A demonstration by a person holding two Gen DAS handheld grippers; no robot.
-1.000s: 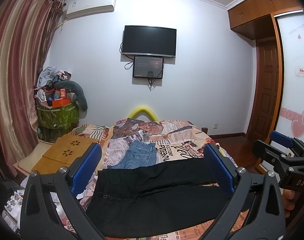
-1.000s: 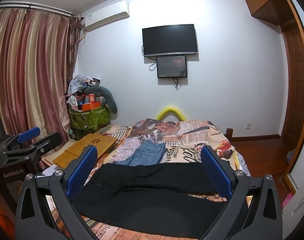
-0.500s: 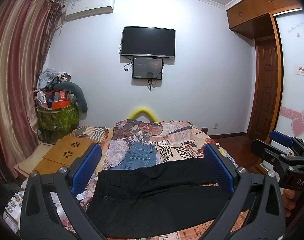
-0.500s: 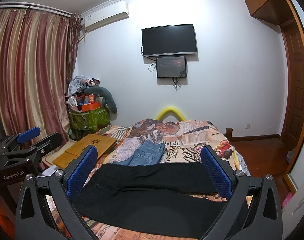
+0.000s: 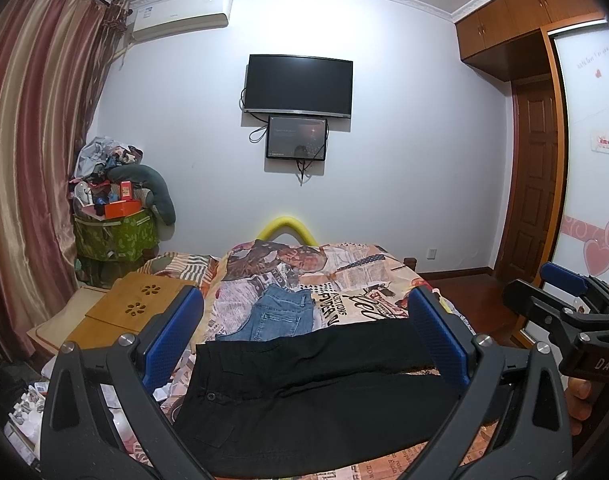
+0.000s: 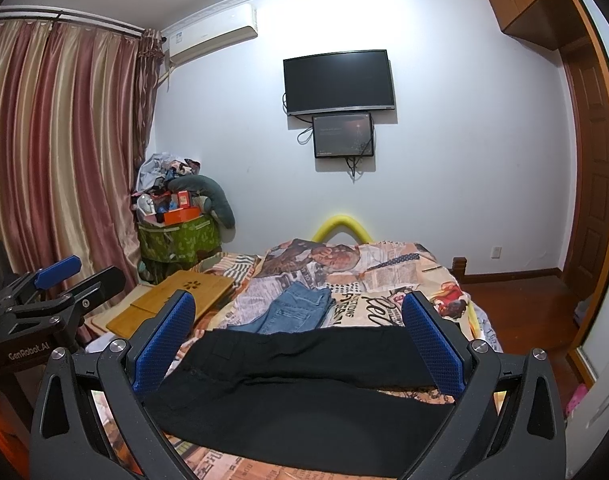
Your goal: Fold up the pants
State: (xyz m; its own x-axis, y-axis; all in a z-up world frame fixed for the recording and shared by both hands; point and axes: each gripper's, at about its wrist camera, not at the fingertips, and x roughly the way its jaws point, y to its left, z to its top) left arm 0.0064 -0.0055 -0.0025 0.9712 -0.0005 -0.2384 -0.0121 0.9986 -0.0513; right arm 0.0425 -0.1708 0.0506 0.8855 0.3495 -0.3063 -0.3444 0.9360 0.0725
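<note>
Matt black cloth pants (image 5: 316, 392), faded denim jeans (image 5: 282, 314), satin-sheened curtain (image 6: 64, 152), smooth wooden lap desk (image 6: 176, 304), glossy TV (image 5: 298, 83)

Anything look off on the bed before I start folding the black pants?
The black pants lie spread across the bed, legs slightly apart rather than stacked. Folded jeans sit just behind them. Both grippers are open and empty.

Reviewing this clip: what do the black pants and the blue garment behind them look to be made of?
Black pants: matte woven fabric, likely cotton twill; it reflects no light, and a button and pocket flap show. Blue garment: looks like denim, with faded blue colour, stitched seams and a patch pocket.
</note>
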